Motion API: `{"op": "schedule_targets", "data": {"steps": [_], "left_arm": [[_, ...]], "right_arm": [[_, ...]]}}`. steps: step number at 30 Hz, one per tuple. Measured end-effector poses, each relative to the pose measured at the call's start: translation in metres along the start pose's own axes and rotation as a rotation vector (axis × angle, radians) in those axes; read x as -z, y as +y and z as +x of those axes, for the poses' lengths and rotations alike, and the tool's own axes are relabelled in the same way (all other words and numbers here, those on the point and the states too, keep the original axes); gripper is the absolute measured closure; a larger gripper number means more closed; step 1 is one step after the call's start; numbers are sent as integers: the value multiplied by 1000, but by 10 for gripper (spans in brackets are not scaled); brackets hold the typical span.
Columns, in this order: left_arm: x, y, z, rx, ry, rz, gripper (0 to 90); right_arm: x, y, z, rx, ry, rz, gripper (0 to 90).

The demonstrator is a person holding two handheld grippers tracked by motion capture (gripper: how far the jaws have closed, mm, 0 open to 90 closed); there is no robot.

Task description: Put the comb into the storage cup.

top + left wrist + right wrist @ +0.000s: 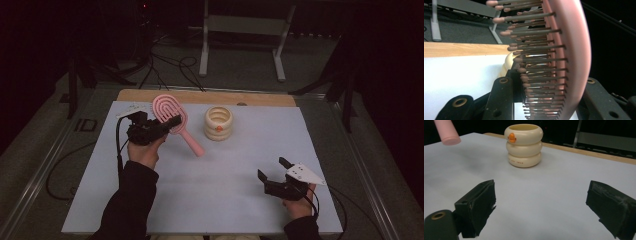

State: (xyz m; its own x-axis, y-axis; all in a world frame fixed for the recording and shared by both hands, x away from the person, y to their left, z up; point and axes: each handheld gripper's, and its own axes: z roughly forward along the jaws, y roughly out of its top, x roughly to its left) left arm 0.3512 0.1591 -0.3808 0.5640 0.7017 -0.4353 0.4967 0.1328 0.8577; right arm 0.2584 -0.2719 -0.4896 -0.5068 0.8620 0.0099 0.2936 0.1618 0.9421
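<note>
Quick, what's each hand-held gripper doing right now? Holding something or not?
Left hand-held gripper: shut on the pink brush, gripping its head.
Right hand-held gripper: open, holding nothing, above the white table.

Wooden table under a white sheet, a cream ringed cup upright on it.

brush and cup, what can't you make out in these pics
- Brush handle: left gripper view, cut off by the bottom edge and hidden behind the jaws.
- Brush head: right gripper view, cut off by the top edge.
- Cup lettering: right gripper view, too small to read.
- Cup's inside: high view, too small and dim to tell whether it is empty.
</note>
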Motion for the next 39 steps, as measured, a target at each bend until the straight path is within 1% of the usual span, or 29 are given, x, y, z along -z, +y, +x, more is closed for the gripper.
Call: {"op": "schedule_targets", "data": {"steps": [2, 5, 9, 10, 14, 19, 24, 26, 34, 39], "left_arm": [[-3, 7, 0, -7, 4, -3, 643], [-5, 11, 1, -6, 7, -5, 642], [-6, 15, 2, -18, 12, -3, 642], [-7, 18, 3, -24, 16, -2, 642], [-7, 20, 4, -21, 14, -8, 642], [-9, 27, 5, -41, 0, -21, 642], [-12, 30, 6, -44, 3, -21, 642], [-17, 34, 6, -43, 6, -20, 642], [-23, 39, 5, -47, 9, -20, 642], [-26, 44, 3, -59, 15, -16, 642]], "right_arm": [[0, 0, 0, 1, 3, -4, 90], [1, 0, -1, 2, -1, -8, 90], [0, -1, -2, 3, -3, -10, 91], [0, -1, -2, 3, -4, -9, 91], [-1, -2, -3, 5, -5, -4, 91], [0, -1, -2, 2, -1, -11, 91], [0, -2, -2, 1, -4, -9, 91], [-1, -2, -2, 6, -3, -10, 91], [-2, -2, -1, 4, 0, -10, 91], [0, -2, -2, -2, 0, -15, 91]]}}
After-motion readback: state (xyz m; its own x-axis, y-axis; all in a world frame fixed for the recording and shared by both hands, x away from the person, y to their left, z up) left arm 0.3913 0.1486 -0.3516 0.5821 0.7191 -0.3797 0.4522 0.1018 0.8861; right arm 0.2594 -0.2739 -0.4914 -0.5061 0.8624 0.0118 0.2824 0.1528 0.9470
